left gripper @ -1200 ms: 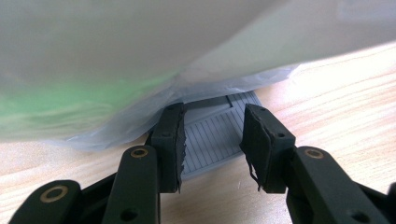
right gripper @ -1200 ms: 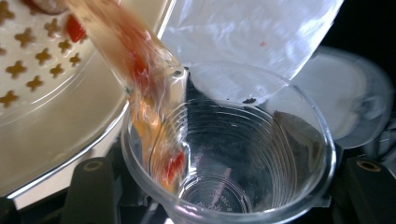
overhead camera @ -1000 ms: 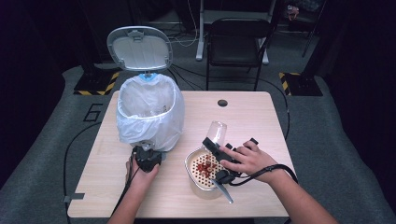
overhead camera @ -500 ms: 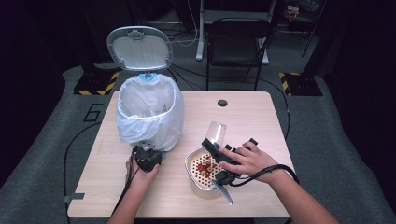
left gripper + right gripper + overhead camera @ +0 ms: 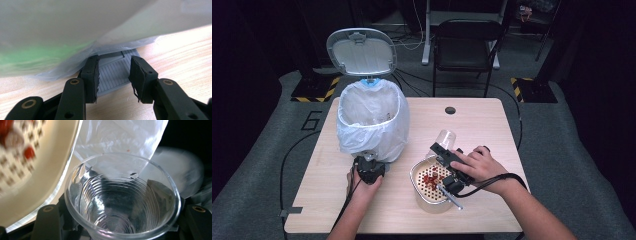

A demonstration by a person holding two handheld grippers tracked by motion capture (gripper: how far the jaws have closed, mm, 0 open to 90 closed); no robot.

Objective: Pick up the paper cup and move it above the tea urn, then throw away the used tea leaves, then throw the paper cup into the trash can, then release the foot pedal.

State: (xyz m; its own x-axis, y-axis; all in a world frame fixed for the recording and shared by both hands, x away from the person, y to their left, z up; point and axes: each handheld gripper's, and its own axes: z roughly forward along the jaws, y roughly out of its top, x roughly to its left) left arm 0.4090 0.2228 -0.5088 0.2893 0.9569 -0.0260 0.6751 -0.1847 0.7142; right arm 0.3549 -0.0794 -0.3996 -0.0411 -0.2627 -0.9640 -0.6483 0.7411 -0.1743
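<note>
the clear plastic cup [image 5: 445, 138] sits clamped in the right gripper [image 5: 441, 149], lifted just beyond the strainer bowl [image 5: 424, 199] near the tabletop's front edge. it is thin; squeezing harder could buckle it, or it could slip while tipped toward the lined bin [image 5: 371, 120]. the left gripper [image 5: 113, 77], jaws apart, straddles the bin's grey pedal [image 5: 117, 71], which the high view hides under the liner.

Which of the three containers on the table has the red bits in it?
The cream perforated strainer bowl in front of the right hand-held gripper. The clear plastic cup that gripper grips looks empty, and the bag-lined trash bin stands apart at the left.
</note>
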